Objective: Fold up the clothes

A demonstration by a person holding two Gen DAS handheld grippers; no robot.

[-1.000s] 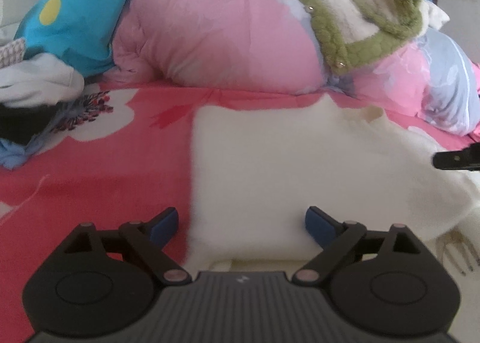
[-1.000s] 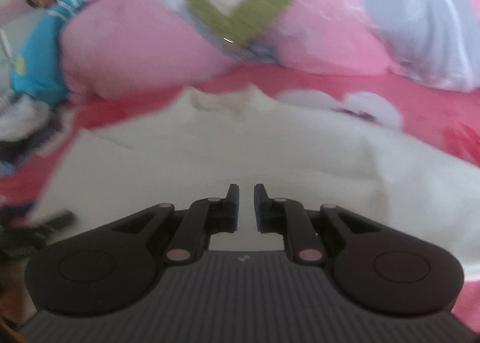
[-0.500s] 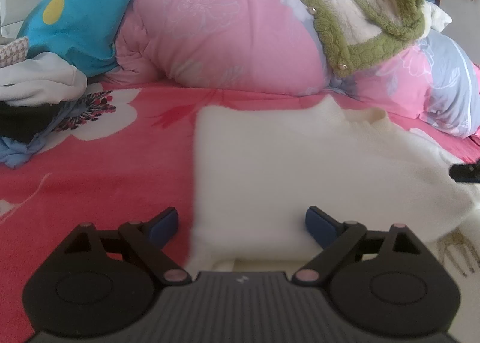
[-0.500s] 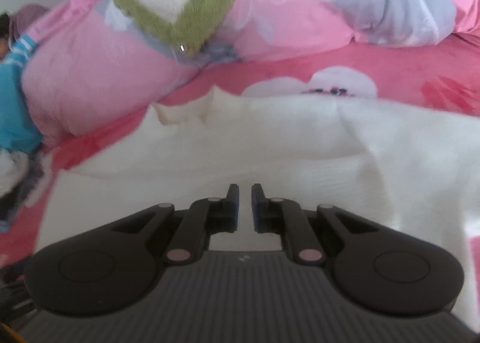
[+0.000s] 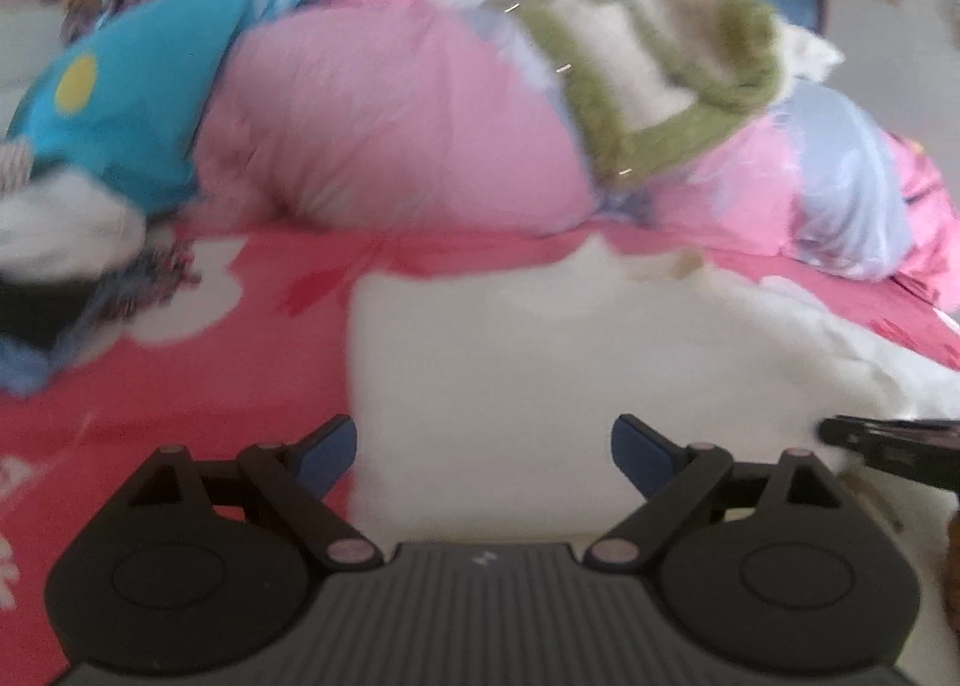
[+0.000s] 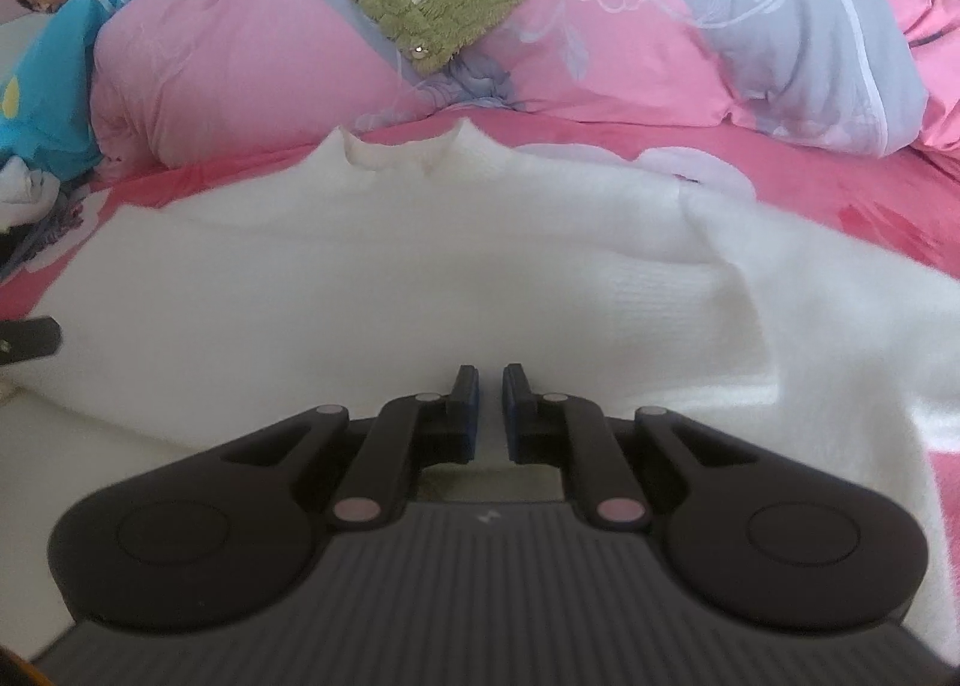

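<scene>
Over the near hem, the right gripper (image 6: 491, 410) was nearly clenched, apparently empty; the left gripper (image 5: 483, 449) gaped. Beyond them the white sweater (image 6: 420, 266) lay flat on the pink bedsheet (image 6: 840, 170). Judged mid-fold: next, a hem grasp.

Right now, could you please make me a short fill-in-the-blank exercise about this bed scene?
1. The sweater spread on the bed is ____ in colour.
2. The left gripper has its jaws wide ____.
3. The right gripper has its jaws nearly ____.
4. The bed sheet is mostly ____.

Missing words: white; open; shut; red
</scene>
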